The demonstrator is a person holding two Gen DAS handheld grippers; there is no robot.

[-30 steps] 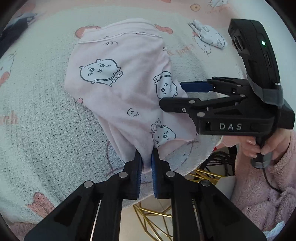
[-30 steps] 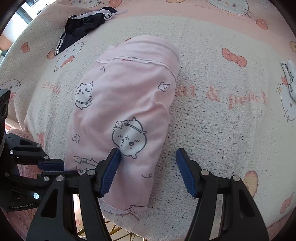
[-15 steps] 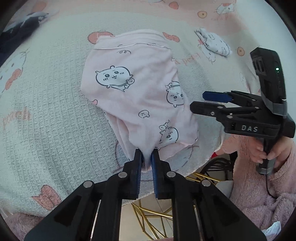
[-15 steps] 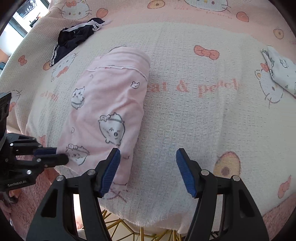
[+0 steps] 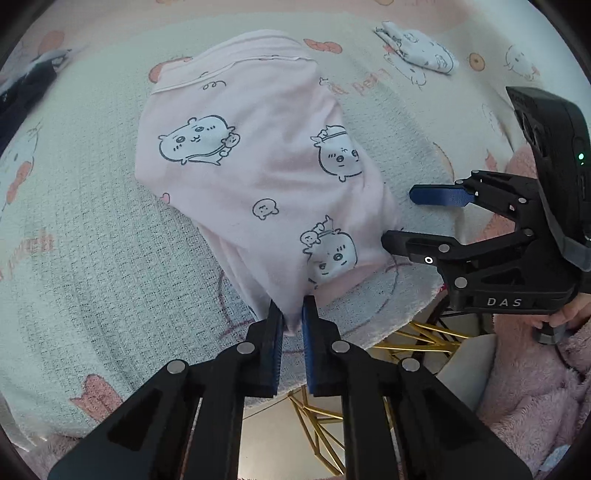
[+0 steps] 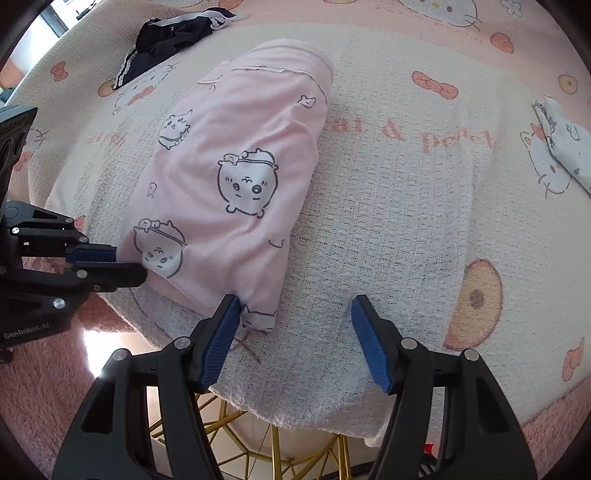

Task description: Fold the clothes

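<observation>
A pink garment [image 5: 255, 177] with cartoon animal prints lies folded lengthwise on a cream blanket [image 5: 92, 266] over the table. My left gripper [image 5: 293, 317] is shut on the garment's near corner at the table's front edge. My right gripper [image 6: 295, 317] is open, its left fingertip touching the garment's [image 6: 236, 192] other near corner. In the left wrist view the right gripper [image 5: 406, 218] stands open at the garment's right side. In the right wrist view the left gripper [image 6: 110, 264] pinches the garment's left corner.
A dark garment [image 6: 173, 33] lies at the far left of the blanket. A small white printed cloth [image 6: 569, 144] lies at the far right, also in the left wrist view [image 5: 417, 51]. Gold table legs [image 6: 236, 424] show below the front edge.
The right gripper has moved back in to the garment's near right corner after having pulled away. The left gripper stays shut on its corner.
</observation>
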